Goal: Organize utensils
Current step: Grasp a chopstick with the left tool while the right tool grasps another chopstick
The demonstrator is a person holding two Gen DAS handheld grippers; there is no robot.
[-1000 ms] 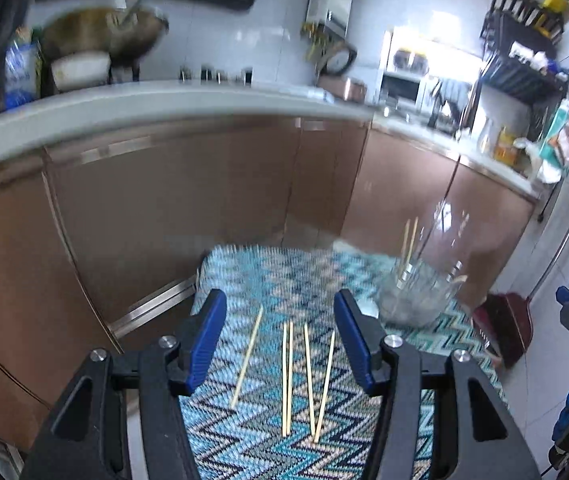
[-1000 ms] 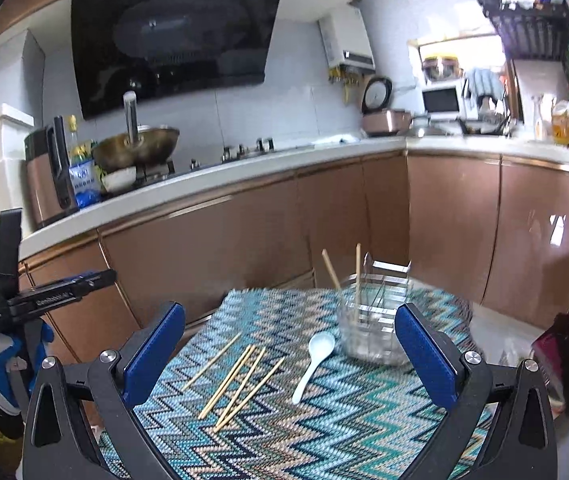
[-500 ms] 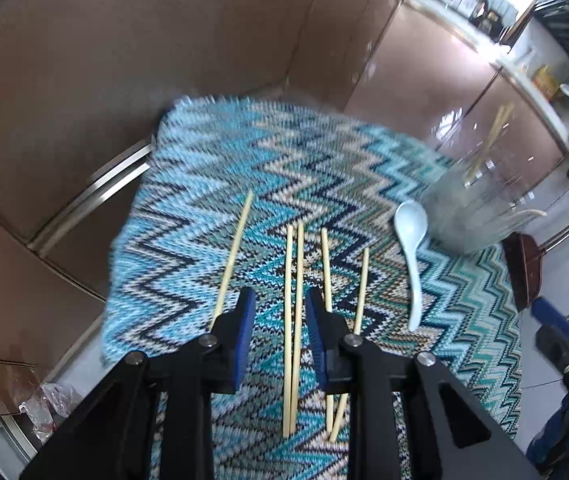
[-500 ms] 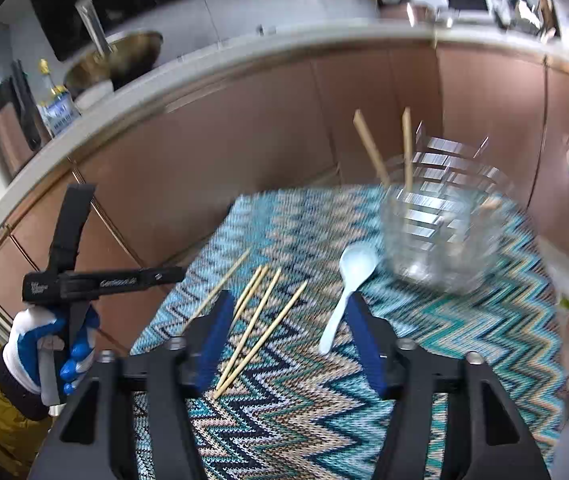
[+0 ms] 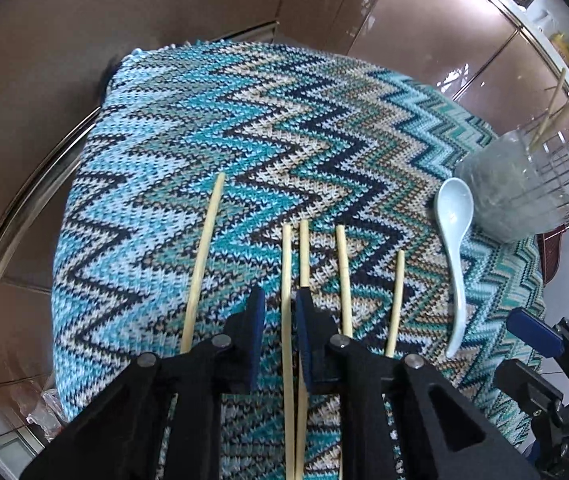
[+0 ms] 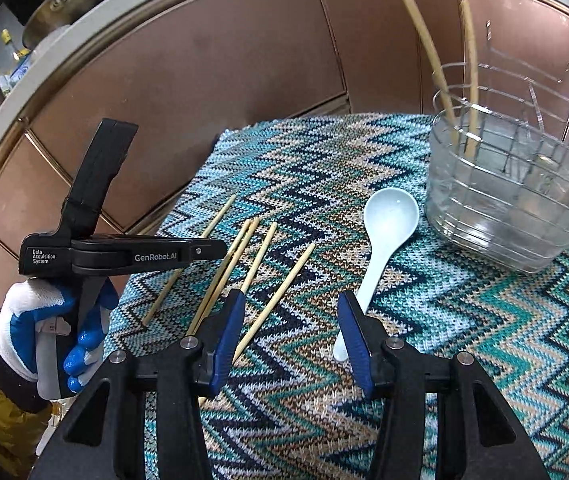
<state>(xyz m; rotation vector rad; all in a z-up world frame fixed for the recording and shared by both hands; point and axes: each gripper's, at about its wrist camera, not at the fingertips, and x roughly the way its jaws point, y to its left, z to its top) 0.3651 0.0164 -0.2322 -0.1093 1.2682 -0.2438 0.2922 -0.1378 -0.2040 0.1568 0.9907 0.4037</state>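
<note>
The left gripper [image 5: 278, 312] is low over the zigzag-patterned cloth [image 5: 212, 120] that covers the desk, its blue-padded fingers [image 5: 255, 322] drawn close together with one chopstick [image 5: 287, 280] running through the narrow gap between them; whether the pads actually press on it cannot be told. A second chopstick [image 5: 304, 252] lies just beside that one, passing under the inner edge of the right-hand pad. Three more chopsticks lie on the cloth around them: one [image 5: 204, 256] off to the left and slightly angled, one [image 5: 343, 276] just right of the fingers, and a shorter-looking one [image 5: 395, 300] further right. A pale blue spoon [image 5: 454, 216] lies beyond those, bowl up, its bowl right next to a clear plastic holder [image 5: 524, 192] with two chopsticks standing in it. The right gripper [image 6: 290, 320] hovers above the cloth with its fingers [image 6: 354, 332] spread about halfway and nothing between them; in its view the spoon's [image 6: 388, 220] handle runs down toward the right-hand finger, and the holder [image 6: 516, 200] stands at the far right of the cloth. The gloved left hand [image 6: 44, 328] grips its tool at the left edge of that view.
</note>
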